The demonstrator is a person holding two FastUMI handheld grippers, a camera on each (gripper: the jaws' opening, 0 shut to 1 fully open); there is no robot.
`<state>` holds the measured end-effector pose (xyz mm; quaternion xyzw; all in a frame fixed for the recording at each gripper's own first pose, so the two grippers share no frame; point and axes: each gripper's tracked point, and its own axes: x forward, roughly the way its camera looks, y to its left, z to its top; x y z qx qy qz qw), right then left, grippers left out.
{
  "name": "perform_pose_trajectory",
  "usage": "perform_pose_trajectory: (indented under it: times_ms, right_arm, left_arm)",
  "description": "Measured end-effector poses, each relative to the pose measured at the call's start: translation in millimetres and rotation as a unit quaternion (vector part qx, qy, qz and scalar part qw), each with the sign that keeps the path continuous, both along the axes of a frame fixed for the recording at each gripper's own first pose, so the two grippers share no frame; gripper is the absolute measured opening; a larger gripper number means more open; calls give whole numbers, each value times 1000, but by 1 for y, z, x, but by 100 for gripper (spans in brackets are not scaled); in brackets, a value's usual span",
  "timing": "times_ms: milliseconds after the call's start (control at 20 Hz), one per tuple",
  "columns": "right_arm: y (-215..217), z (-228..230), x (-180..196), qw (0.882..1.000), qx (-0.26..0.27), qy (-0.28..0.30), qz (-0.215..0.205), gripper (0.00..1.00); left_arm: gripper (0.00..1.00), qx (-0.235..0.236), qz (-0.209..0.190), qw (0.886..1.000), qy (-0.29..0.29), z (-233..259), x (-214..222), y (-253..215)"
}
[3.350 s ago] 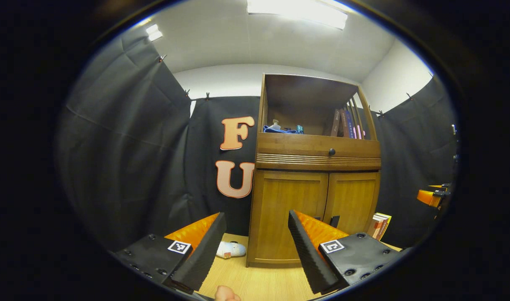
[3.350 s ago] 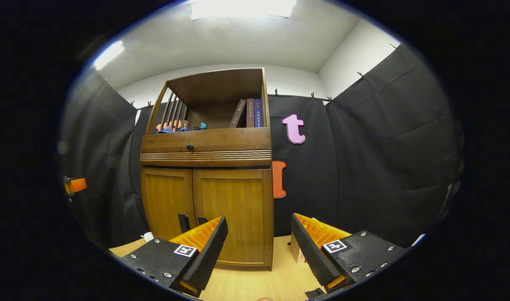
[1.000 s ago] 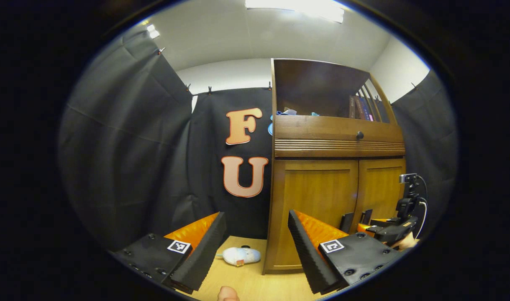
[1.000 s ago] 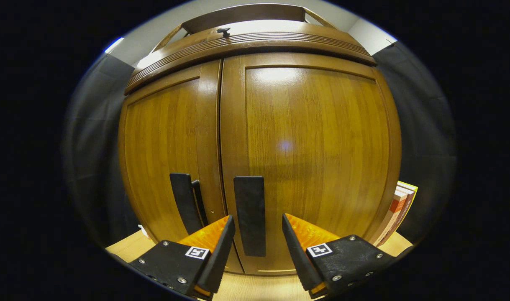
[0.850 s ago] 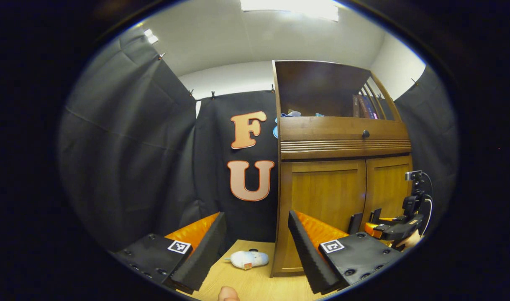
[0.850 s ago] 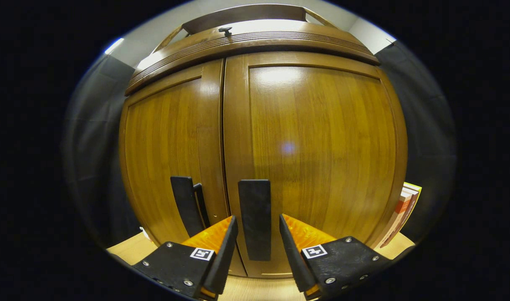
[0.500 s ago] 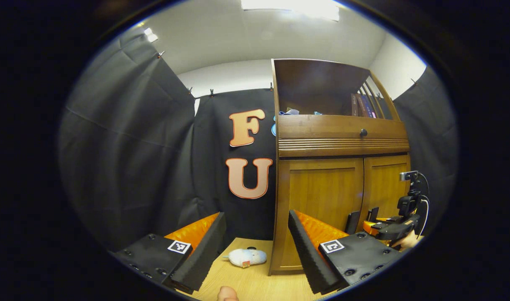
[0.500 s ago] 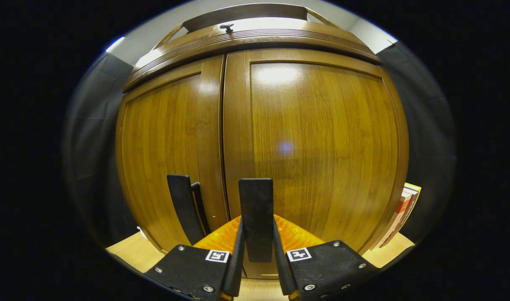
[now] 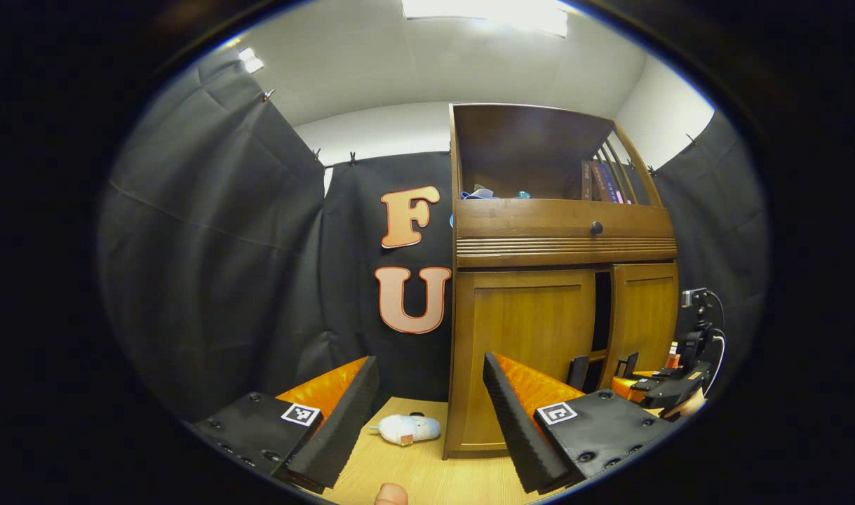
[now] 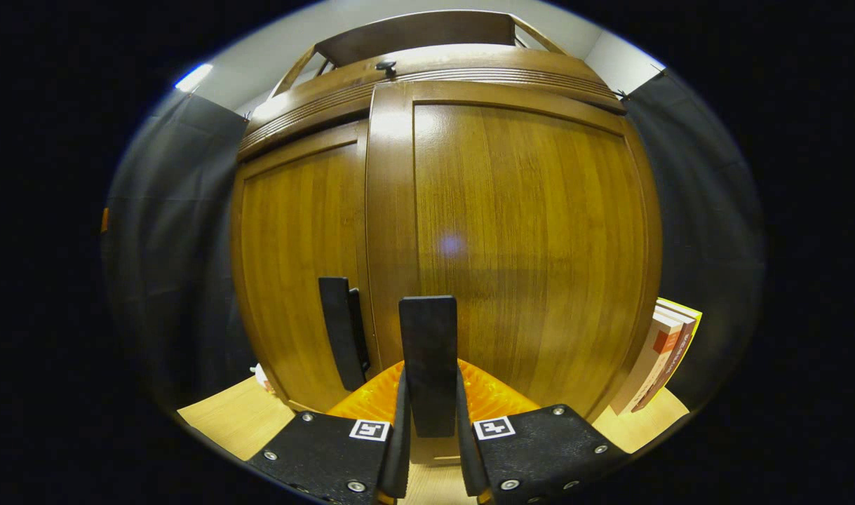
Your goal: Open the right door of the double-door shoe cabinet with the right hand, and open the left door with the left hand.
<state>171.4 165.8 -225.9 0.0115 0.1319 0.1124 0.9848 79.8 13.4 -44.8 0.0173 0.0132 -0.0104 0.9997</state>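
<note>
The wooden shoe cabinet stands against the black cloth wall. In the right gripper view, my right gripper is shut on the black handle of the right door, which stands slightly ajar. The left door is closed, its black handle free. In the left gripper view, a dark gap shows between the left door and right door, and the right gripper sits at the handle. My left gripper is open, away from the cabinet, holding nothing.
A white slipper lies on the wooden floor left of the cabinet. Books lean against the cabinet's right side. The upper shelf holds books and small items. A drawer knob sits above the doors.
My right gripper closed in on the cabinet, shut on the right door's handle, and has pulled that door slightly open. My left gripper stayed open, drifting a little.
</note>
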Motion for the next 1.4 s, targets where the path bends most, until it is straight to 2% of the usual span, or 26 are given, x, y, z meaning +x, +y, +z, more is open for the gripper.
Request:
perform_pose_trajectory:
  times_ms: [50,100,150,200,250,400,450,600,700,800,850,1050,1100,1200,1300,1350,1400]
  right_arm:
    - [-3,2,-9,1000,-1,-2,3,34]
    - [-9,6,-19,1000,1,-5,5,28]
    - [-14,9,-27,1000,4,-4,6,31]
    - [-20,11,-36,1000,6,-3,7,24]
    - [-26,13,-45,1000,5,-3,7,28]
    - [-48,18,-71,1000,4,-3,5,28]
    - [-54,21,-78,1000,4,-3,4,24]
    - [-75,25,-95,1000,-2,-5,-3,28]
    - [-87,28,-103,1000,4,-4,-7,29]
    - [-99,30,-112,1000,13,0,-11,19]
    - [-106,31,-116,1000,13,0,-14,24]
    - [-132,35,-128,999,3,-8,-36,26]
    - [-139,35,-129,999,0,-10,-42,19]
    - [-148,37,-132,999,0,-10,-50,18]
    - [-166,39,-137,998,-4,-10,-65,10]
    - [-176,40,-138,997,-11,-13,-74,13]
    - [-187,40,-140,996,-20,-15,-84,11]
  left_arm:
    - [96,-2,-1,1000,2,-1,-3,-2]
    - [96,-3,-2,1000,6,-4,-6,-4]
    - [96,-3,-2,1000,10,-6,-8,-6]
    - [96,-3,-2,1000,14,-7,-11,-8]
    - [96,-2,-3,1000,17,-9,-14,-10]
    - [96,-1,-2,1000,24,-12,-23,-15]
    - [96,-1,-2,1000,27,-13,-27,-17]
    - [97,-3,-2,999,34,-17,-35,-23]
    - [96,-1,-3,999,39,-19,-32,-26]
    - [96,0,-6,999,42,-21,-35,-36]
    - [96,0,-7,999,44,-21,-37,-39]
    - [98,3,-17,999,46,-22,-41,-54]
    - [98,3,-21,999,46,-22,-41,-59]
    - [97,1,-29,998,49,-24,-43,-68]
    - [97,-1,-38,998,52,-27,-45,-79]
    - [97,-2,-41,998,52,-28,-45,-83]
    - [97,-3,-42,998,52,-29,-45,-86]
